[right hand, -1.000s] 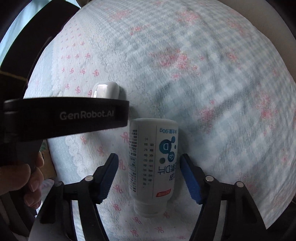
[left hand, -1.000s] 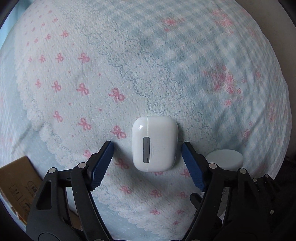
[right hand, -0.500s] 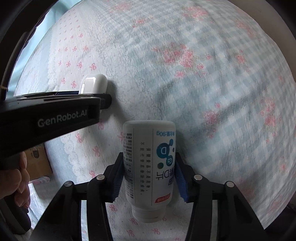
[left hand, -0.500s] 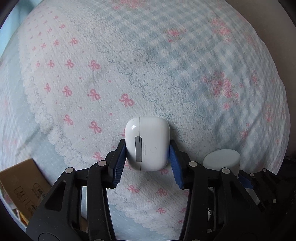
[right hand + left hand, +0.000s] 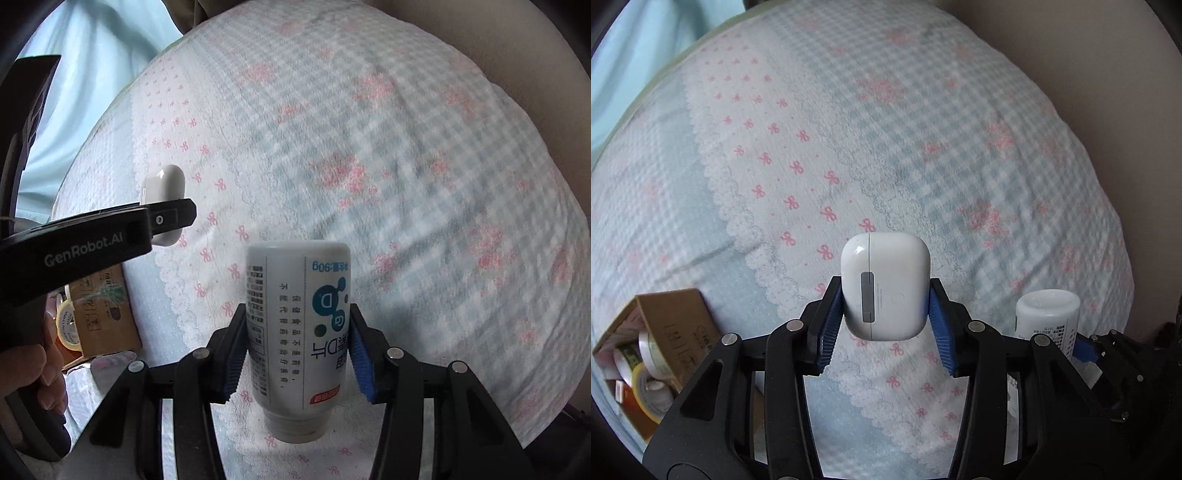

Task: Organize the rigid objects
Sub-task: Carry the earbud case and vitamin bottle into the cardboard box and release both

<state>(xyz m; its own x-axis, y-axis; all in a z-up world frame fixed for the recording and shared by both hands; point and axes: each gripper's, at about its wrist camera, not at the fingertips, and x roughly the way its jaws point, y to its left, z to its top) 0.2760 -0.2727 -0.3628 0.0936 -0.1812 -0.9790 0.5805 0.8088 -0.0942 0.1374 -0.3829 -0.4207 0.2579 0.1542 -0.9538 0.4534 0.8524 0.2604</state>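
Observation:
A white earbud case (image 5: 885, 286) hangs above the bedspread, pinched between the blue pads of my left gripper (image 5: 885, 325), which is shut on it. The same case (image 5: 162, 186) shows at the left of the right wrist view, held by the black left gripper. My right gripper (image 5: 297, 354) is shut on a white supplement bottle (image 5: 297, 328) with teal print, its cap end toward the camera and lifted off the bed. The bottle's base (image 5: 1048, 314) also appears at the right of the left wrist view.
A blue-and-white quilt (image 5: 923, 155) with pink bows and lace trim covers the bed. An open cardboard box (image 5: 653, 343) with tape rolls inside sits at the lower left. A person's hand (image 5: 40, 365) grips the left gripper's handle. A beige wall (image 5: 1108, 74) lies at the right.
Both grippers went from open around their objects to shut on them, then rose; the case and the bottle are lifted off the quilt and more of the bed and the box shows.

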